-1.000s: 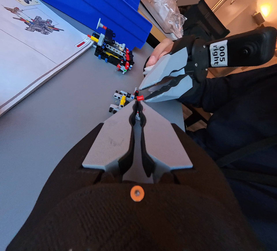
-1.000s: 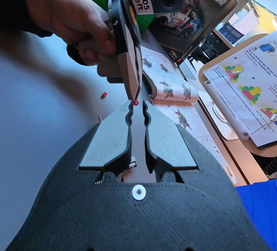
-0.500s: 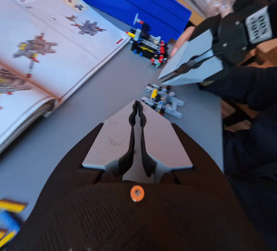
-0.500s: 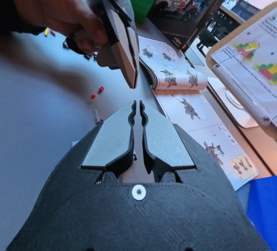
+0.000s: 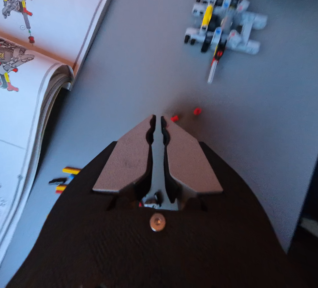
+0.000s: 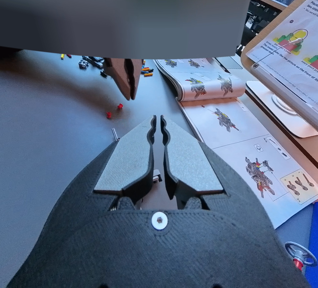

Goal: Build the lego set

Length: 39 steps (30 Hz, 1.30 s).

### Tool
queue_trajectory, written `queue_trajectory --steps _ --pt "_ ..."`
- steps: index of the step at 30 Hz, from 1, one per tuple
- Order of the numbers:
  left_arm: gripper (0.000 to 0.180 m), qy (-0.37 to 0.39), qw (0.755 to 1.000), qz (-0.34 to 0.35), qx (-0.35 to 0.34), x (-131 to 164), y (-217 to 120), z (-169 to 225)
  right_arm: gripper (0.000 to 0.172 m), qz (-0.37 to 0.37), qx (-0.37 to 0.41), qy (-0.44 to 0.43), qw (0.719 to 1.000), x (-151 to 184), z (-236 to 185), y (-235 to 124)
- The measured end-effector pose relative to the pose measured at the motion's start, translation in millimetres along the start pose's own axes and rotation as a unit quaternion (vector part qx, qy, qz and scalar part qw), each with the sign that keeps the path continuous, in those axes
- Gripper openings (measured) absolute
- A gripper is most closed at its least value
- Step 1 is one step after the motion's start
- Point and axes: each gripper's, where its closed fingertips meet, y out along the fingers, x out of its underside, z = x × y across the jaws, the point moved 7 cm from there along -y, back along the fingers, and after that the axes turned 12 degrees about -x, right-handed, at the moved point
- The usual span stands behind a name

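Observation:
My left gripper [image 5: 158, 117] is low over the grey table [image 5: 120, 90], shut, with nothing between its tips. Two small red pins [image 5: 175, 118] [image 5: 197, 111] lie on the table just right of its tips. A grey, yellow and black brick model [image 5: 223, 25] lies farther ahead to the right. My right gripper [image 6: 158, 116] is shut with nothing between its tips, above the table. In the right wrist view the left gripper [image 6: 130, 98] points down, tips together, just above the red pins [image 6: 120, 106] [image 6: 108, 115]. A thin grey axle [image 6: 114, 133] lies beside my right gripper's left finger.
An open instruction booklet [image 5: 34, 56] [image 6: 223, 125] lies along one side. Loose small pieces [image 6: 146, 71] [image 5: 70, 170] lie behind the left gripper. A board with a printed sheet on a white stand [image 6: 284, 47] stands at the right. The table edge [image 5: 292, 211] is near. There is about 12 centimetres between the tips of the two grippers.
A second ago a red pin sat at the left gripper's tips, with the right jaws slightly open around it. Now neither holds it, a second red pin lies on the table, and the grippers have parted.

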Motion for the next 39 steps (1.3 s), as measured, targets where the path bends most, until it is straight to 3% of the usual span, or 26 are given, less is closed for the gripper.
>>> queue_trajectory --steps 2,8,14,25,30,39 --pt "0.005 0.032 0.999 -0.008 -0.024 6 -4 -1 0.001 -0.001 0.0 0.001 1.0 1 0 -1" --pt "0.015 0.03 0.998 0.03 0.039 10 -16 3 0.001 0.006 -0.006 0.01 1.0 0 1 -2" --pt "0.018 0.028 0.998 0.009 0.056 8 -3 12 0.001 0.002 -0.019 0.009 1.0 1 -3 2" --pt "0.014 0.009 0.999 -0.011 0.049 5 5 17 0.001 0.007 -0.018 0.004 1.0 -3 -6 0" --pt "0.013 -0.009 1.0 -0.023 0.001 0 3 19 0.001 0.005 -0.017 0.004 1.0 -2 -5 0" --pt "0.012 -0.012 0.999 -0.046 -0.014 2 1 25 0.001 0.004 -0.018 0.007 1.0 -1 -5 1"
